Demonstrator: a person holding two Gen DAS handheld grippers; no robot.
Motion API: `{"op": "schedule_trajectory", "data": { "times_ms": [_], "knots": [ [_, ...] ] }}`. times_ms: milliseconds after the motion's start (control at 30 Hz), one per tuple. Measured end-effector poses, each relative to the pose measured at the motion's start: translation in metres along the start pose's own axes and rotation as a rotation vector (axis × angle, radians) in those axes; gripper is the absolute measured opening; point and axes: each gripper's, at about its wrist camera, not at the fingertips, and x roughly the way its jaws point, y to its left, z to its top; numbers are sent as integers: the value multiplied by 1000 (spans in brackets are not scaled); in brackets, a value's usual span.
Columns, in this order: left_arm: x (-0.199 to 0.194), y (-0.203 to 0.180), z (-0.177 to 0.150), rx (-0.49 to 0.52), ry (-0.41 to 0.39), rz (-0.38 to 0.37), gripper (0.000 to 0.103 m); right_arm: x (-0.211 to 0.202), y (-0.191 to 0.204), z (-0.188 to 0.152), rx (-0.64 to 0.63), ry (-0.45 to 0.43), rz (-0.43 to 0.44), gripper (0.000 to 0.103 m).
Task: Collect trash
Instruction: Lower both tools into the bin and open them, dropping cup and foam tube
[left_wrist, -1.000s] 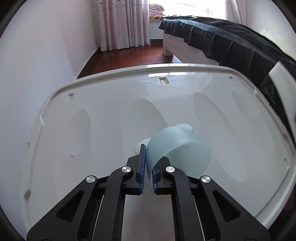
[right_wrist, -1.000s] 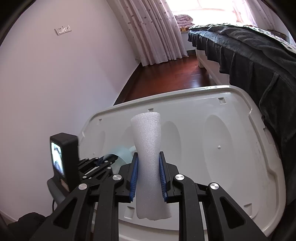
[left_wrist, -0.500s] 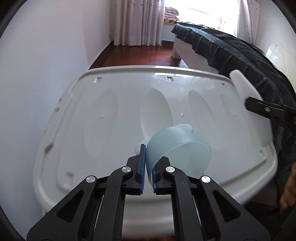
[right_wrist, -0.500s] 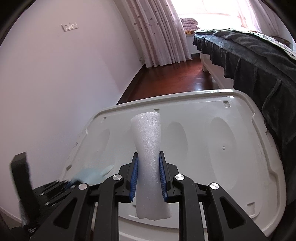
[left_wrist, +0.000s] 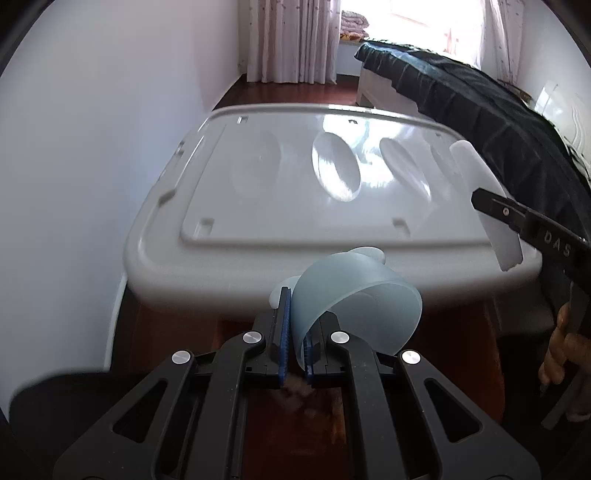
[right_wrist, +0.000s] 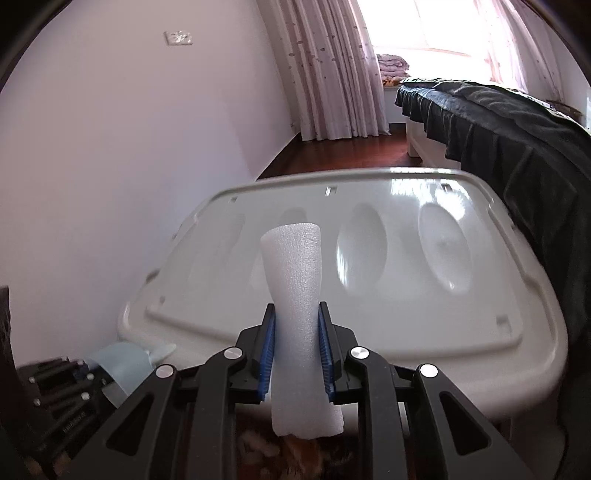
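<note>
My left gripper (left_wrist: 295, 325) is shut on the rim of a pale blue plastic cup (left_wrist: 354, 295), which lies tipped on its side past the jaws, held off the near edge of a white storage-box lid (left_wrist: 280, 206). My right gripper (right_wrist: 297, 339) is shut on a white foam tube (right_wrist: 295, 295) that stands upright between the blue pads. In the left wrist view the foam tube (left_wrist: 476, 184) and the right gripper's black arm show at the right, with a person's hand (left_wrist: 561, 350) below. The blue cup (right_wrist: 122, 362) shows low left in the right wrist view.
The lid (right_wrist: 369, 288) has several oval dimples. A bed with a dark cover (right_wrist: 498, 122) runs along the right. A white wall (right_wrist: 110, 147) is at the left, curtains (right_wrist: 332, 74) and red-brown wood floor (right_wrist: 351, 155) lie beyond. Something dark (left_wrist: 55, 398) sits low left.
Both grippers have drawn back from over the lid toward its near edge, each keeping its hold. The floor in front of the box now shows under the jaws.
</note>
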Motion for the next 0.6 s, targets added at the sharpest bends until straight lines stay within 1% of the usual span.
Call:
{"op": "schedule_trajectory", "data": {
  "times_ms": [100,167,233,333,400,500,600],
  "knots": [
    [-11,3,-27,-2,12,2,6,-19,7,-31,-14,6,-5,22],
    [-15,5,-40,-10,18,-2,6,-29,9,-46,-13,14,-13,22],
    [-17,5,-52,-20,31,-12,6,-43,9,-66,12,26,-19,22],
    [-14,4,-66,-31,65,-35,6,-62,11,-87,49,45,-28,22],
    [-9,-1,-72,-21,92,-49,6,-72,12,-99,76,67,-22,23],
    [-5,-10,-85,7,117,-62,6,-77,17,-118,73,118,-24,23],
    [8,-26,-95,50,170,-88,6,-66,21,-126,47,166,-36,23]
  ]
}}
